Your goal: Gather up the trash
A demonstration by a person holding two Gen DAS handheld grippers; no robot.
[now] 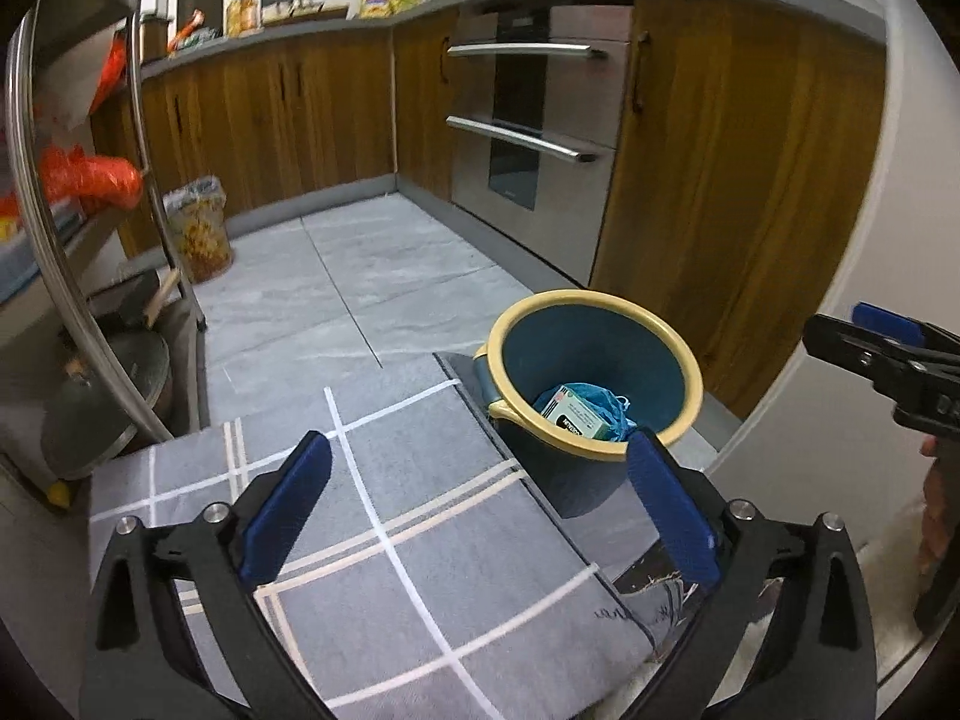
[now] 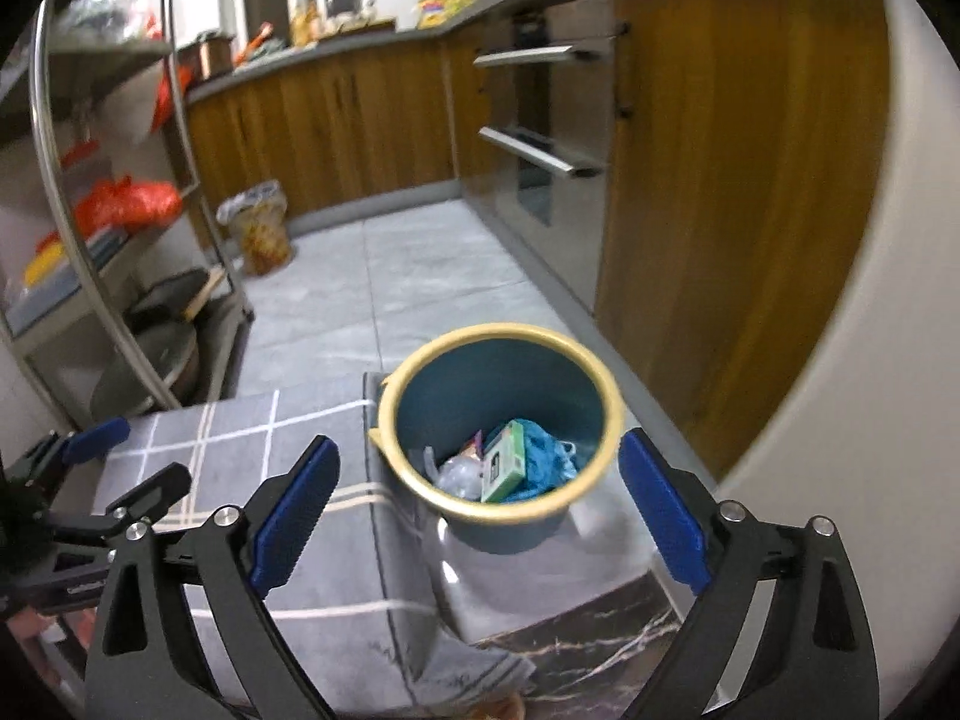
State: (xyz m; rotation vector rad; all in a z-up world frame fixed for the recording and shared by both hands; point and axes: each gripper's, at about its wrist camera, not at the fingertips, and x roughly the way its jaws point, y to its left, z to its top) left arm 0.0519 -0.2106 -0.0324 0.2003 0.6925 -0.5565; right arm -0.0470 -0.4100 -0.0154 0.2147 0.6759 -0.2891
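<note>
Your left gripper (image 1: 480,504) spread, empty, over grey mat (image 1: 372,540). Your right gripper (image 2: 480,510) spread, empty, above bin (image 2: 420,384). Bin just right of mat; box (image 2: 504,462), blue bag (image 2: 549,459) inside. Drop step looks done. Next: scan floor for remaining trash.

We see dim, warm indoor lighting. Fisheye distortion bends the cabinets (image 1: 738,138) at the edges. The right wrist view is motion-blurred; glare marks the oven handles (image 1: 522,49) and the floor (image 2: 456,570).
</note>
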